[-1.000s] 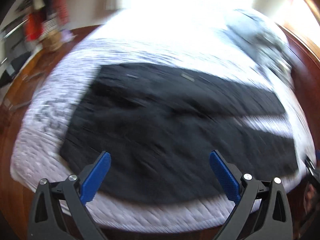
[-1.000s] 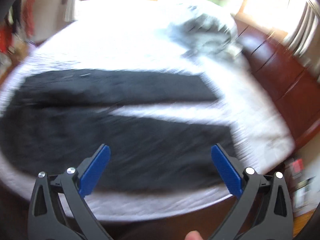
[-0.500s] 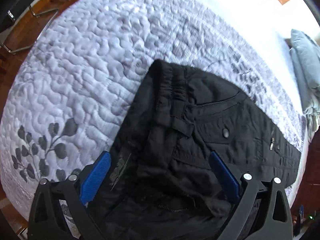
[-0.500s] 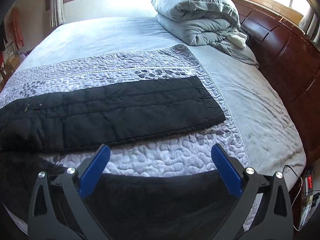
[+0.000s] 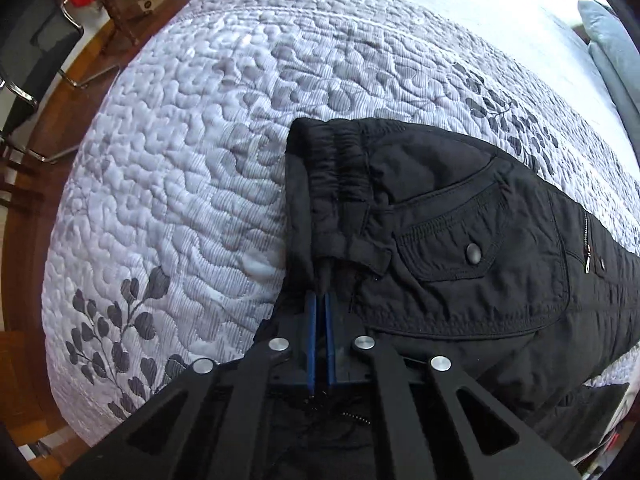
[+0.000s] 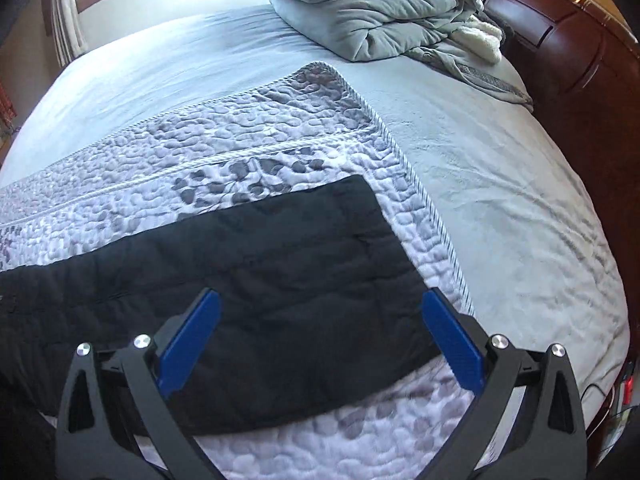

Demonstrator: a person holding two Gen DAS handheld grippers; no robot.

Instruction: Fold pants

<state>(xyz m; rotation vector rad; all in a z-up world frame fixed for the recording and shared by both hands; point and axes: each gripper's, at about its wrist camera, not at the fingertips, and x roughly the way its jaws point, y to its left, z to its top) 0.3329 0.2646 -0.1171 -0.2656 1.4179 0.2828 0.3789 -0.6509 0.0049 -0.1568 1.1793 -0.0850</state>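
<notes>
Black pants (image 5: 460, 240) waistband between pinched left hand-held gripper (image 5: 322, 300) fingers

The right gripper (image 6: 320, 336) holds its blue fingers (image 6: 188, 340) spread wide over the black pants (image 6: 280, 276), whose leg lies flat on the quilted bedspread (image 6: 260, 128), hem toward 1 o'clock; a bundled grey comforter (image 6: 372, 8) sits at 12 o'clock

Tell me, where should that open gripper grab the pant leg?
At the hem corner of the pant leg, coming in from the near bed edge. The right gripper is open over that flat end, and the hem's straight edge lies clear on the quilt.
</notes>
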